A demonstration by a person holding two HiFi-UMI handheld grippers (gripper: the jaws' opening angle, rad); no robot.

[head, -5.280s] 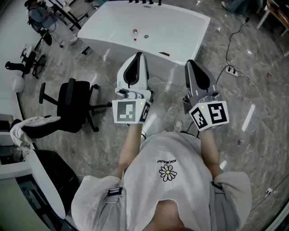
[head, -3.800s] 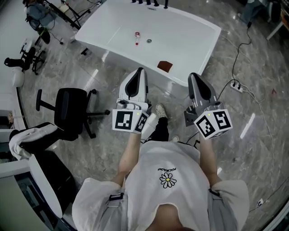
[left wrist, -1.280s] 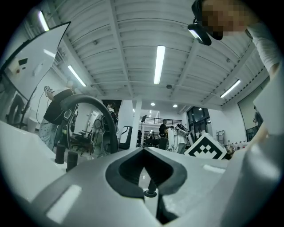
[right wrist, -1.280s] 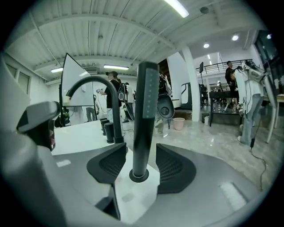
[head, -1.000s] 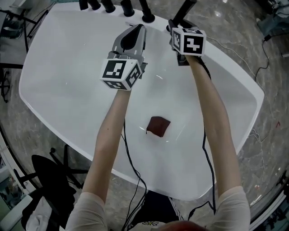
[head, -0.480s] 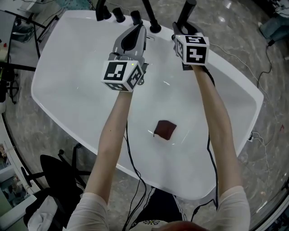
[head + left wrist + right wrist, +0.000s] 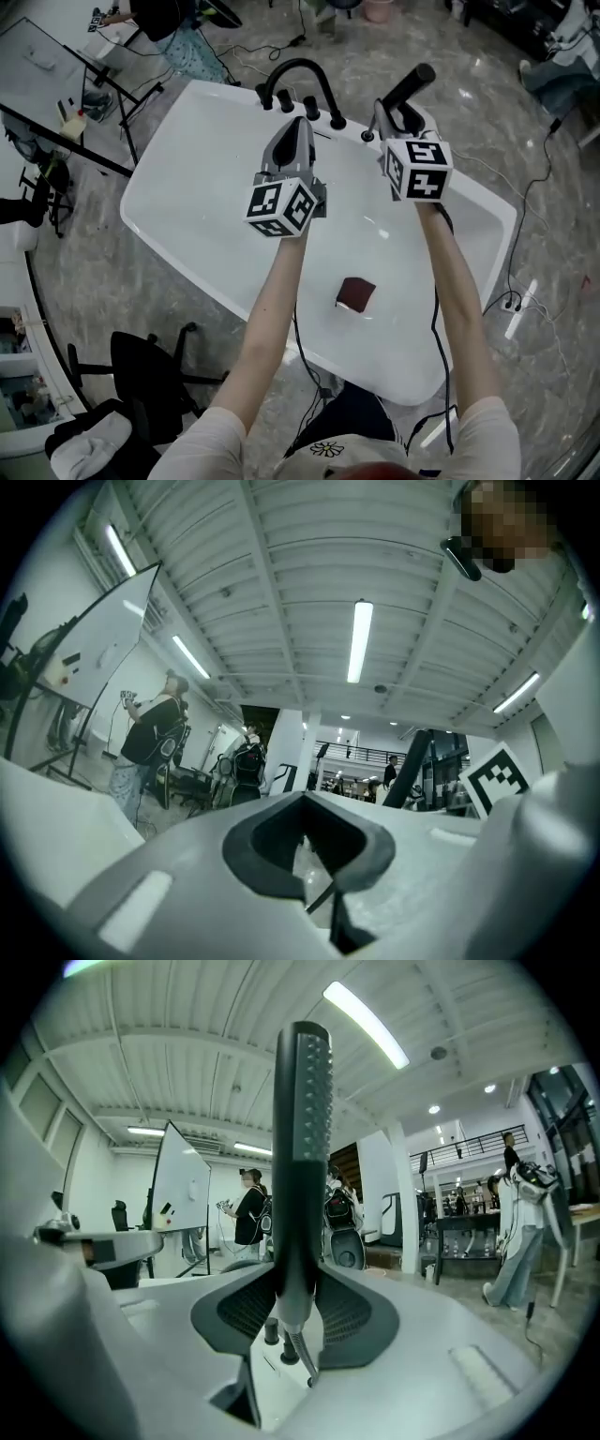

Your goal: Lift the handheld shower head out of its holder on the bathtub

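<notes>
While the right gripper (image 7: pixel 298 1309) clamps the shower head (image 7: pixel 302 1138) low on its handle, the black wand stands near upright betw. the two ribbed pads, nozzle rows showing along its right edge.

Head view: same right gripper (image 7: pixel 398 120) and shower head (image 7: pixel 413 82) sit just right of the faucet (image 7: pixel 298 71), at the far rim of the bathtub (image 7: pixel 178 192). The wand tip leans up and away from the faucet.

Hose (image 7: pixel 298 1352) runs from the handle base, w/ black knobs (image 7: pixel 273 1333) showing beneath. The holder itself can't be made out, so whether the base has fully cleared it is uncertain; prob. mid-lift or just free.

Left gripper (image 7: pixel 297 128) hovers just in front of the faucet. In its own view the left gripper (image 7: pixel 309 841) has jaws together w/ nothing betw. them.

A dark red-brown square (image 7: pixel 356 292) lies in the tub, well to the near side of the faucet; no part in this step.

Technique, as judged:
- Draw the handle out along its own axis, i.e. up and slightly away from the faucet, not sideways.
- Hold the clamp firm and low on the handle, since a smooth round grip may rotate.
- Watch hose slack so it doesn't catch on the knobs.
- Leave the left gripper clear of the hose path.
</notes>
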